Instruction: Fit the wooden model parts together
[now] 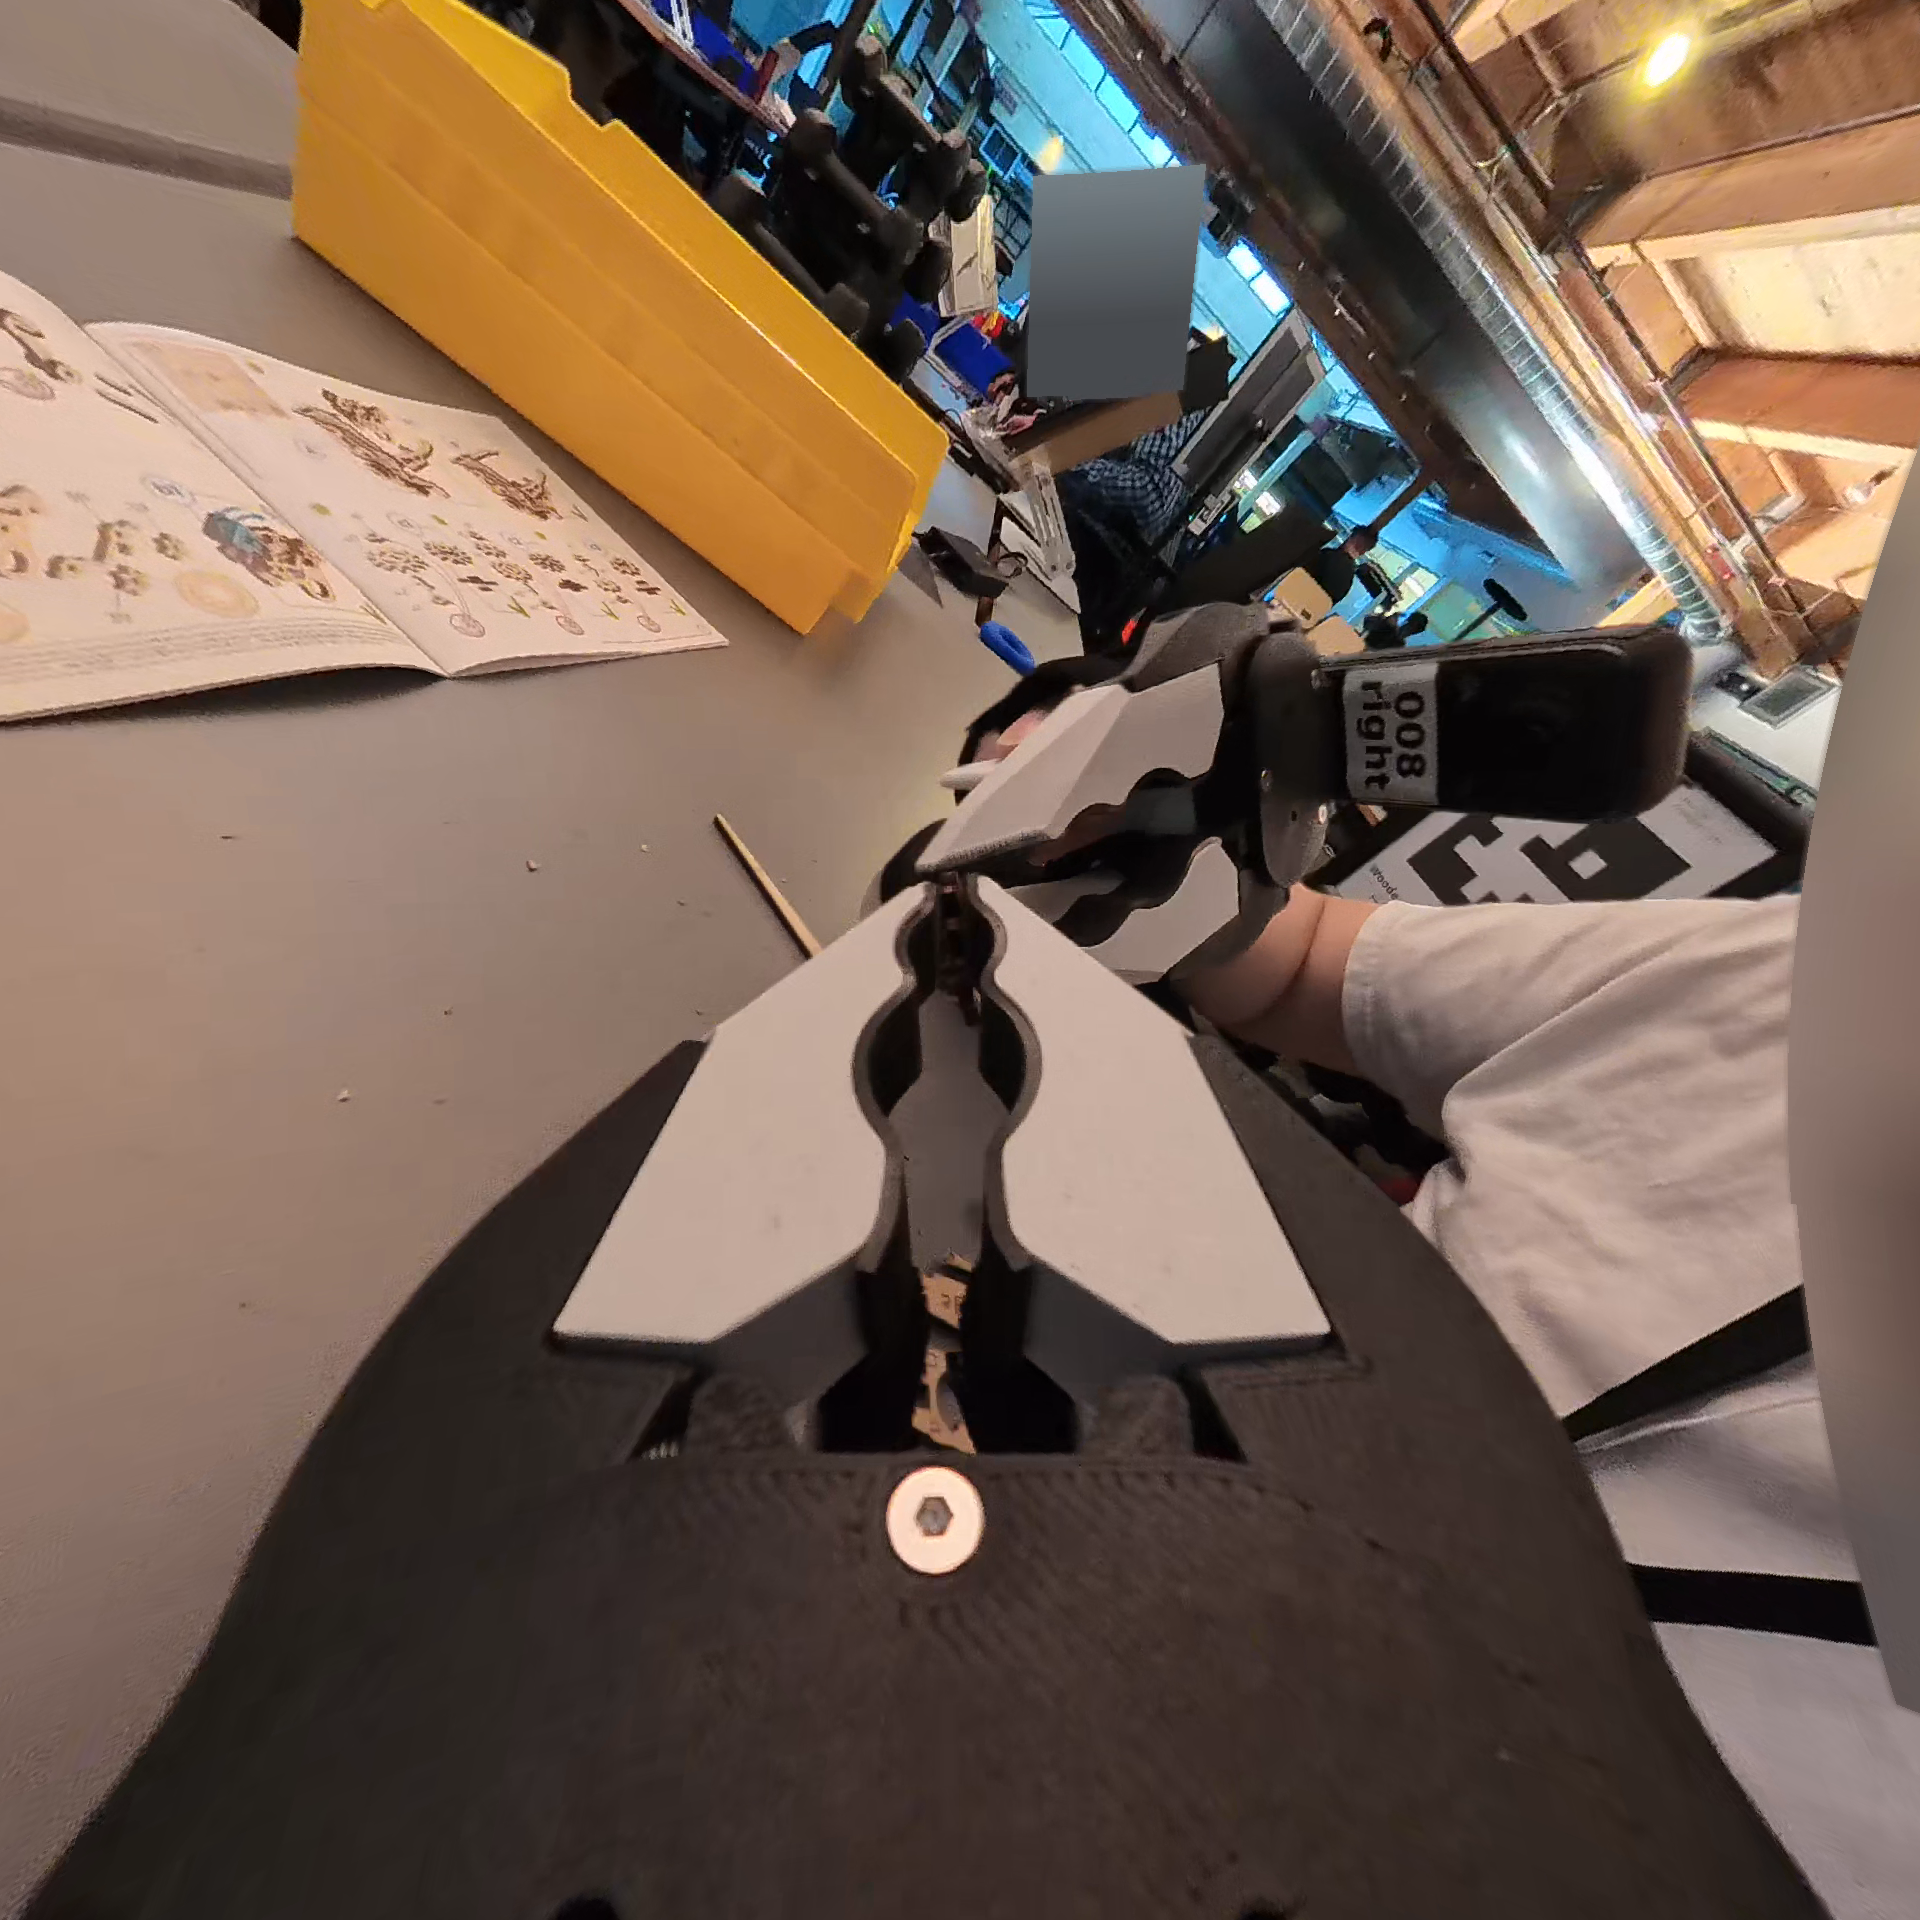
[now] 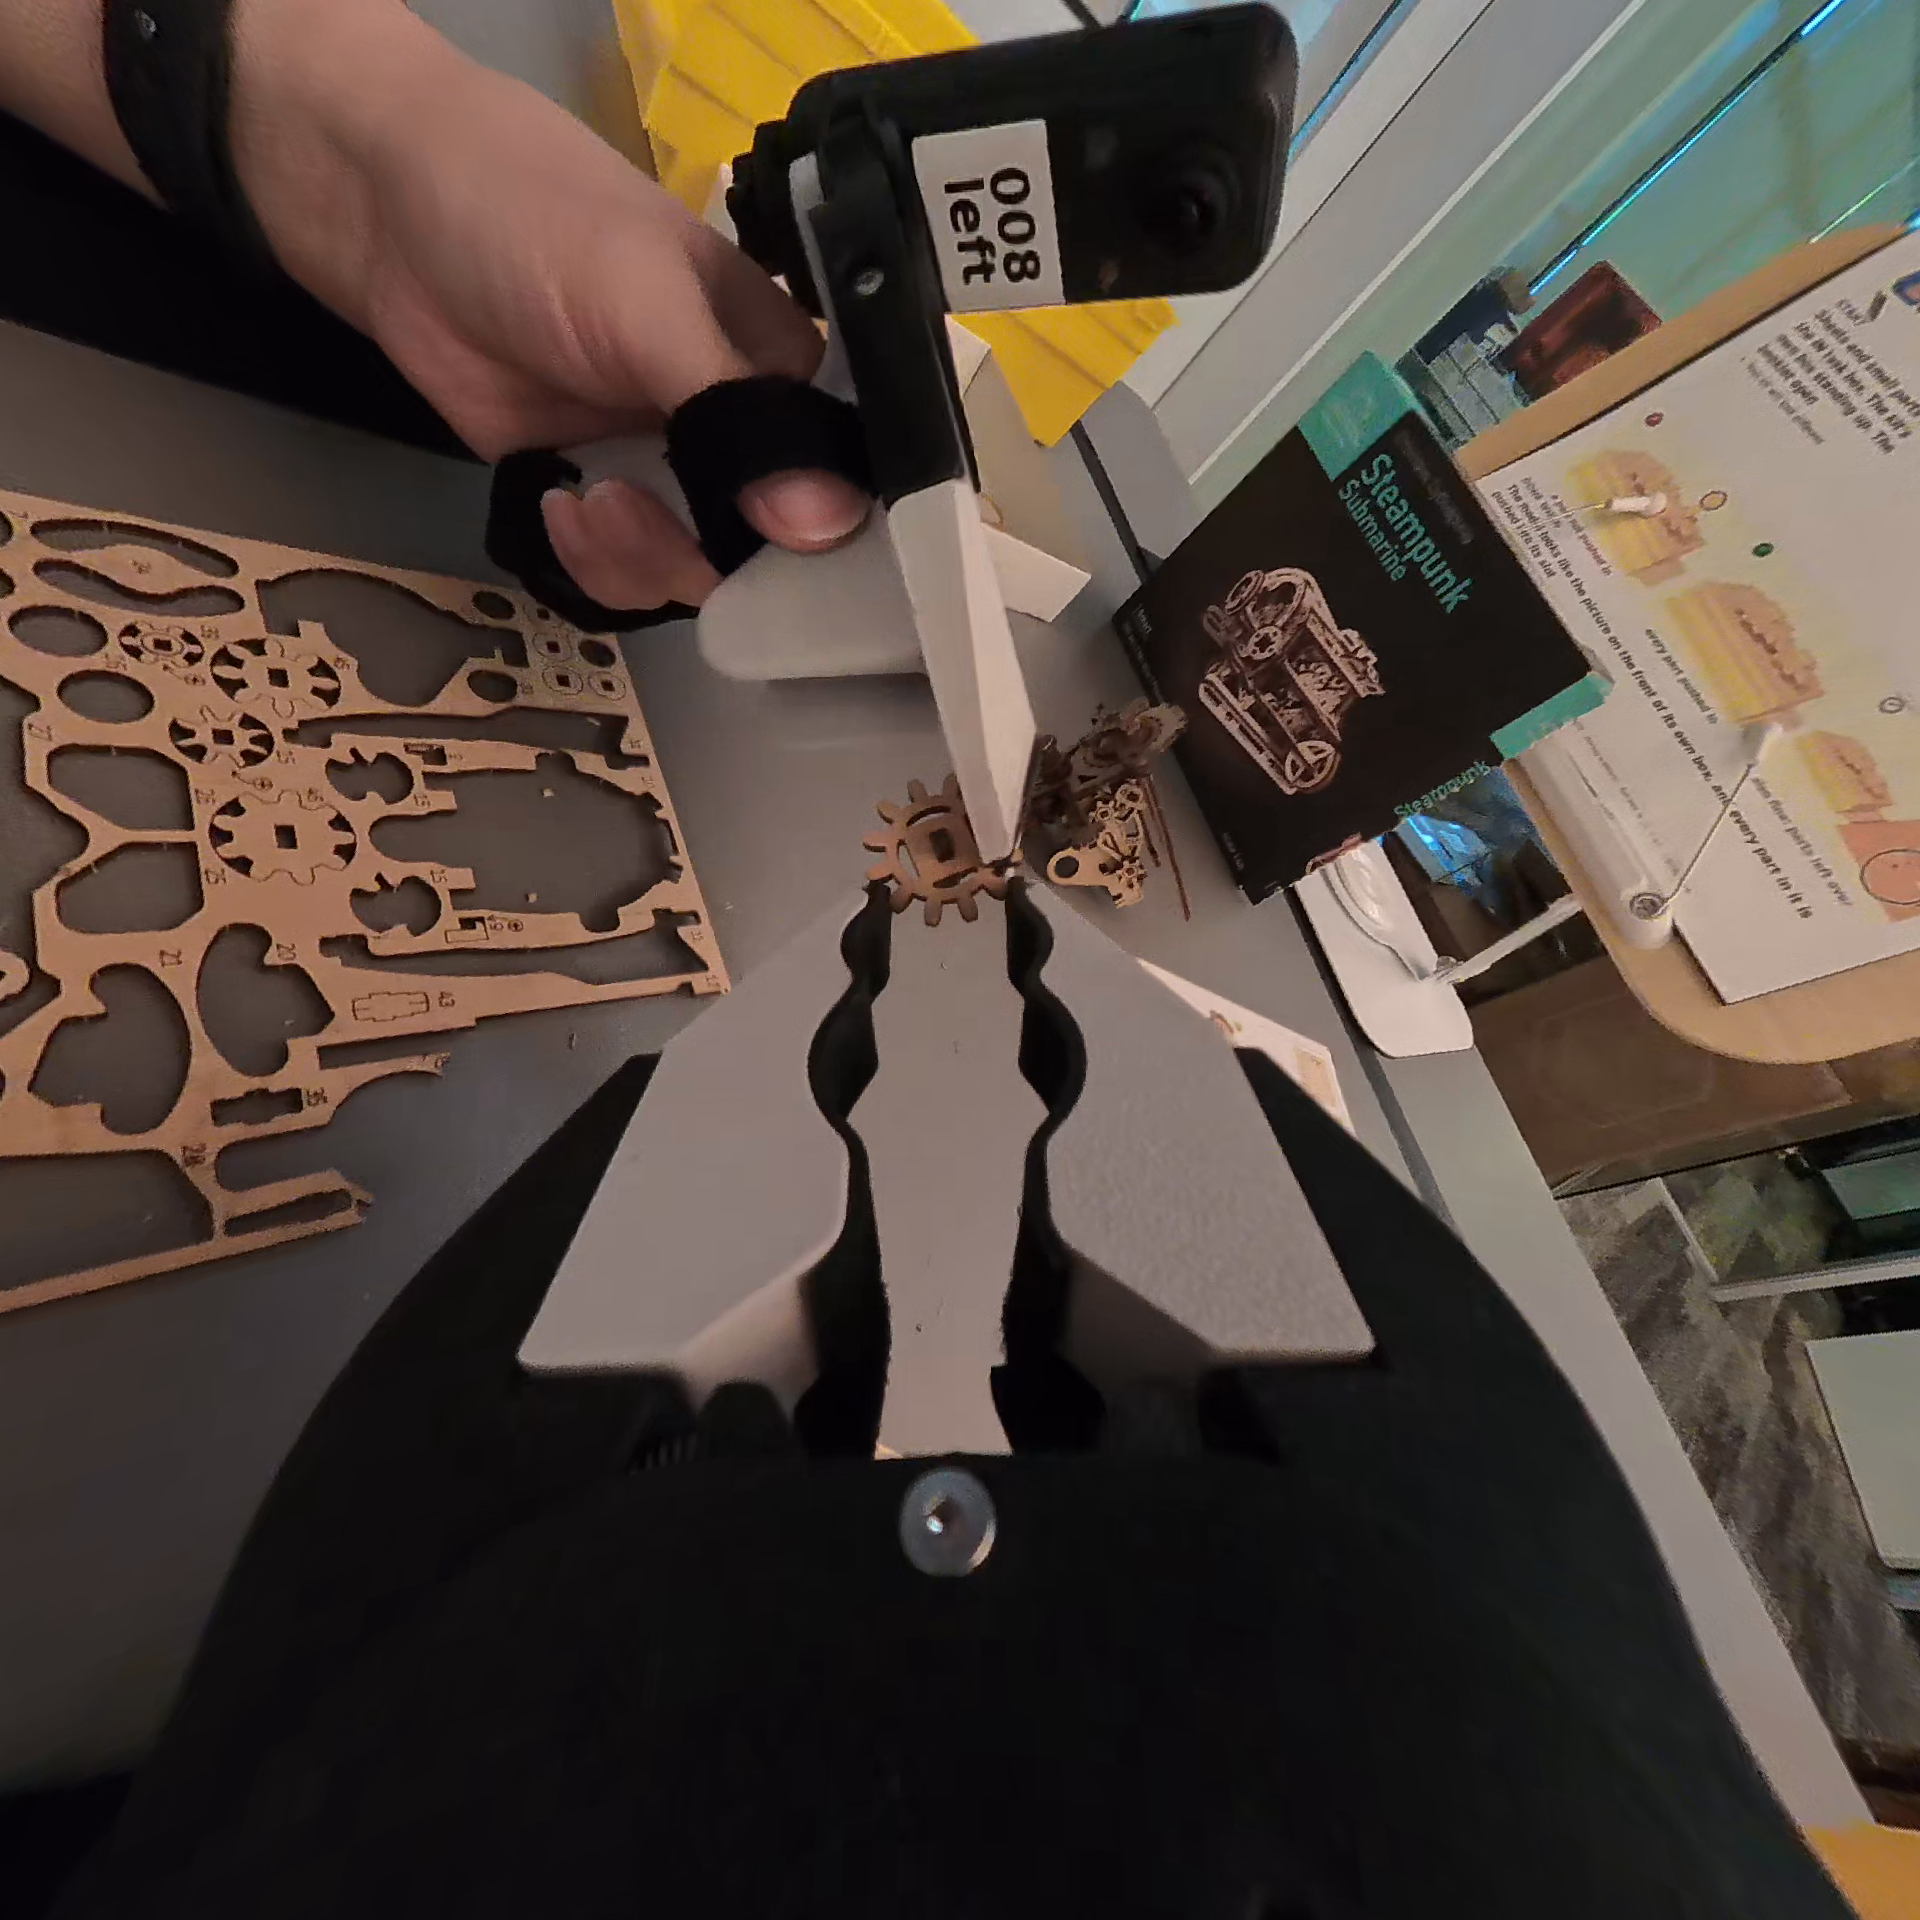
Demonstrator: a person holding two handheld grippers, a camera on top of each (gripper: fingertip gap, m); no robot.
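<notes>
A small wooden gear (image 2: 928,871) is held in the air just above the grey table (image 2: 520,1143), between both grippers. My right gripper (image 2: 943,899) is shut on the gear across its width, one tip on each side. My left gripper (image 1: 951,906) is shut on the same gear (image 1: 949,940), which shows edge-on between its fingertips. In the right wrist view the left gripper (image 2: 995,847) comes down from above and pinches the gear's right edge. In the left wrist view the right gripper (image 1: 956,873) meets my tips from the right.
A punched-out wooden parts sheet (image 2: 312,831) lies left. A part-built wooden model (image 2: 1101,800) and the kit box (image 2: 1351,665) stand near the table edge. An open instruction booklet (image 1: 312,520), yellow bins (image 1: 623,312) and a thin wooden stick (image 1: 764,883) are on the table. Left and right tips are no more than a few centimetres apart.
</notes>
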